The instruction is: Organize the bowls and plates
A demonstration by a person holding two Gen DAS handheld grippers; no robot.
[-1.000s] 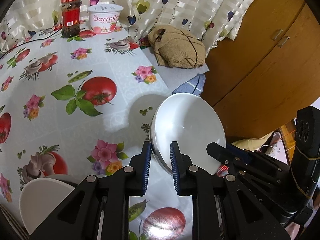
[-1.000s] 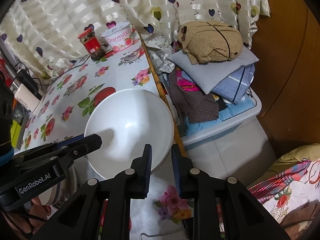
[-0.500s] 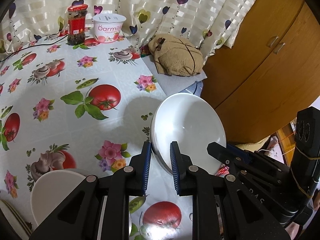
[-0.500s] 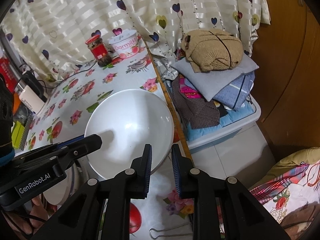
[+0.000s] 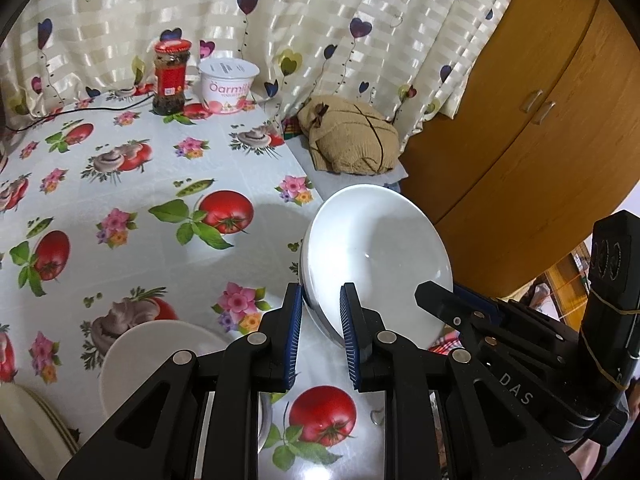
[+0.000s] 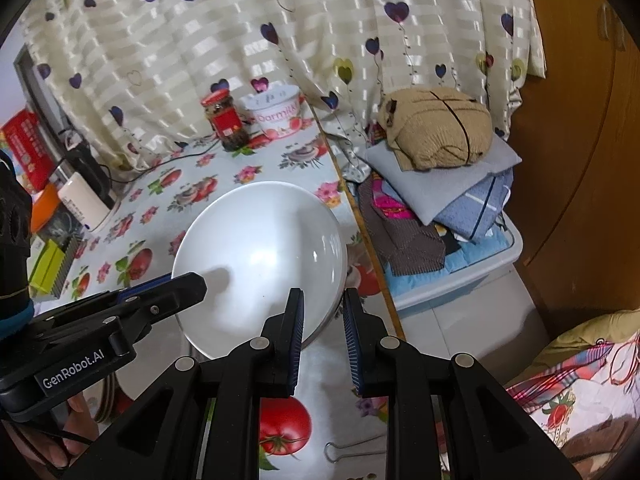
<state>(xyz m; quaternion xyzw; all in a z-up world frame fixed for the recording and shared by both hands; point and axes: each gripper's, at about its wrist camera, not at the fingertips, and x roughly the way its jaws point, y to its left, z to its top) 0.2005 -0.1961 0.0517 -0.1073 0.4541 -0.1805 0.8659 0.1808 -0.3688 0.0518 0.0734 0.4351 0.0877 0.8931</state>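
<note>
White bowl (image 5: 376, 256) rim between left gripper (image 5: 320, 332) pads, off the table (image 5: 120, 184)

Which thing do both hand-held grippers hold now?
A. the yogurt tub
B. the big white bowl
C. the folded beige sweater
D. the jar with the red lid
B: the left hand-held gripper and the right hand-held gripper each pinch the rim of the big white bowl, on opposite sides, above the table.

Both wrist cameras look steeply down along their fingers, close over the table (image 5: 120, 184); both see the bowl (image 5: 376, 256) and jar (image 6: 226, 122).
</note>
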